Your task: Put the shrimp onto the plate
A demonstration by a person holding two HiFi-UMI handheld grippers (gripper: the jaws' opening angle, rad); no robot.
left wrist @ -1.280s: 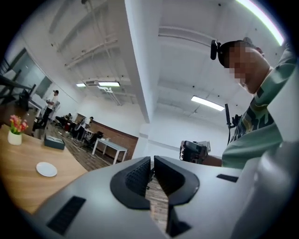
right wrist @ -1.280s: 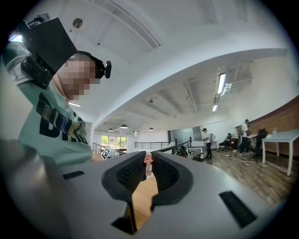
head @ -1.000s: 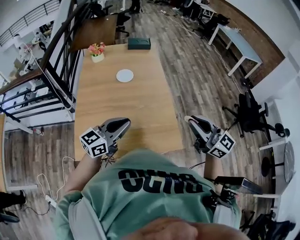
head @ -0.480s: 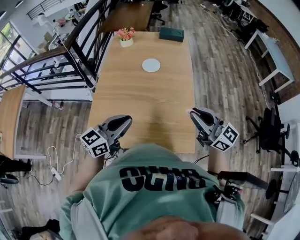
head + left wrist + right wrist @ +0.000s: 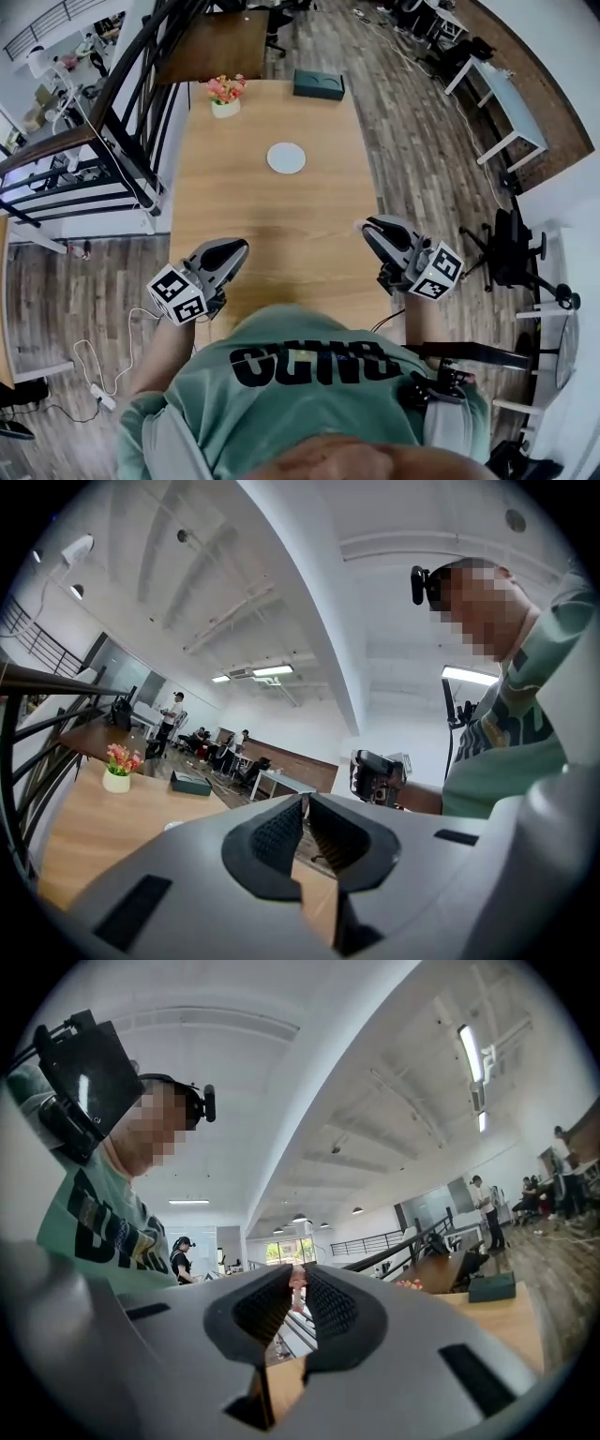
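A small white plate [image 5: 286, 157] lies on the long wooden table [image 5: 281, 225], toward its far half. My right gripper [image 5: 366, 227] hovers level over the table's near right edge. In the right gripper view its jaws [image 5: 297, 1281] stand almost closed, with a small pink bit pinched between the tips, which looks like the shrimp [image 5: 297, 1279]. My left gripper [image 5: 238, 247] hangs over the near left part of the table. Seen in the left gripper view [image 5: 303, 801], its tips meet with nothing between them. Both grippers are well short of the plate.
A pot of pink flowers [image 5: 225, 95] and a dark flat box [image 5: 319, 84] stand at the table's far end. A black railing [image 5: 122, 122] runs along the left side. Office chairs [image 5: 511, 248] and other desks [image 5: 492, 94] stand to the right. People stand in the background.
The person has shifted at the table's near end. Both grippers moved with them, and the right gripper came from beside the table's right edge to over it. Both jaws look unchanged.
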